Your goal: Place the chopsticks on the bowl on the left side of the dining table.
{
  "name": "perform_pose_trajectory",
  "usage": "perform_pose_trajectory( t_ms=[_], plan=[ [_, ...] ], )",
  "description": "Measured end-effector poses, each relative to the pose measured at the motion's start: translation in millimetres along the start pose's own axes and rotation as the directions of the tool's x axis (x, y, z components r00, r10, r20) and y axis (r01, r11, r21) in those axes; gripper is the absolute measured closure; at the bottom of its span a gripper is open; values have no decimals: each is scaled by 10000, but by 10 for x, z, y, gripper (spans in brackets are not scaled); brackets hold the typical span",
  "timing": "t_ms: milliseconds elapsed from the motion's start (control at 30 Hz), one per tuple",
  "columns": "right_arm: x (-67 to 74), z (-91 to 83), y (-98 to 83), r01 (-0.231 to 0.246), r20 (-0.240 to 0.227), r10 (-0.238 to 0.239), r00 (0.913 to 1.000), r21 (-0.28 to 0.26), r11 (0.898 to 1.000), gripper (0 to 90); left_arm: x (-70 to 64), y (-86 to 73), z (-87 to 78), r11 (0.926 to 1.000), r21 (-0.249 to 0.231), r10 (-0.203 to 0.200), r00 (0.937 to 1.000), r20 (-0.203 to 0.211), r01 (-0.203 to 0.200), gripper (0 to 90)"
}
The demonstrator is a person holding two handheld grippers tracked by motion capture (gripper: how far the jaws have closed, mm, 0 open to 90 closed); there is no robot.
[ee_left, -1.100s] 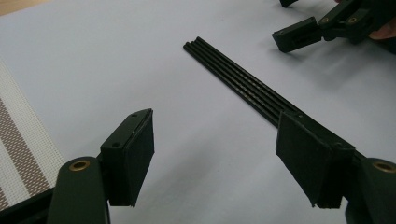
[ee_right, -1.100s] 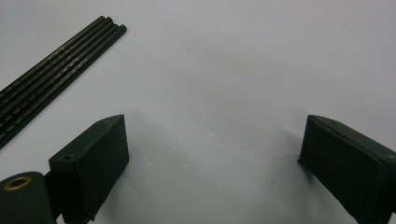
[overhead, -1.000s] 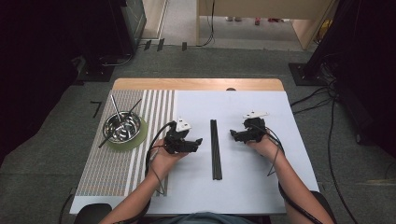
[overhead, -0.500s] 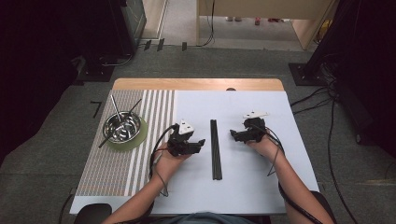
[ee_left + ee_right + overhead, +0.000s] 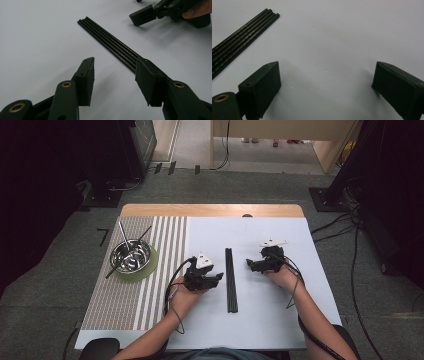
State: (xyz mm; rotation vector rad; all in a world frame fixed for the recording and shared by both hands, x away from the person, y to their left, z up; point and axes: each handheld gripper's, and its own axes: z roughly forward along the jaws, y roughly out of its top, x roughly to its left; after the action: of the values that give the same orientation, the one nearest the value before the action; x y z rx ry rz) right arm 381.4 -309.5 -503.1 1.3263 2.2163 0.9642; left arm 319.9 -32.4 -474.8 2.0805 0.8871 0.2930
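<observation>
Between the two grippers, a bundle of thin black ridged sticks (image 5: 230,279) lies flat on the white tabletop (image 5: 260,320). Just left of it, the left gripper (image 5: 216,279) has been closing and stands half open, with nothing between its jaws. Right of the sticks, the right gripper (image 5: 250,265) gapes wide and empty.

Your table (image 5: 280,320) sits brightly and evenly lit; the floor from nine to three o'clock falls dark. Close-up jaws look slightly soft, perhaps defocused, casting faint shadows.
</observation>
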Motion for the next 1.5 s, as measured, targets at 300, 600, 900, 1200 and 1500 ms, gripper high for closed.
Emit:
perform_pose_trajectory(
  t_ms=[300, 600, 900, 1200, 1500],
  plan=[
    [2, -1, -1, -21, 4, 21, 10000, 10, 10000, 75, -139, -57, 82, 9999, 125, 66, 10000, 50, -67, 481],
    [3, -2, 0, -32, 11, 32, 10000, 19, 10000, 75, -196, -94, 133, 9993, 116, 342, 9994, -46, -342, 460],
    [2, -2, -1, -30, 11, 30, 10000, 18, 10000, 75, -238, -117, 163, 9987, 24, 508, 9987, -37, -508, 453],
    [0, -1, -1, -10, 6, 10, 10000, 9, 10000, 75, -267, -145, 196, 9979, 114, 636, 9979, -71, -635, 434],
    [0, -1, -1, -10, 7, 10, 10000, 9, 10000, 75, -268, -152, 196, 9984, 80, 567, 9984, -40, -567, 450]
  ],
)
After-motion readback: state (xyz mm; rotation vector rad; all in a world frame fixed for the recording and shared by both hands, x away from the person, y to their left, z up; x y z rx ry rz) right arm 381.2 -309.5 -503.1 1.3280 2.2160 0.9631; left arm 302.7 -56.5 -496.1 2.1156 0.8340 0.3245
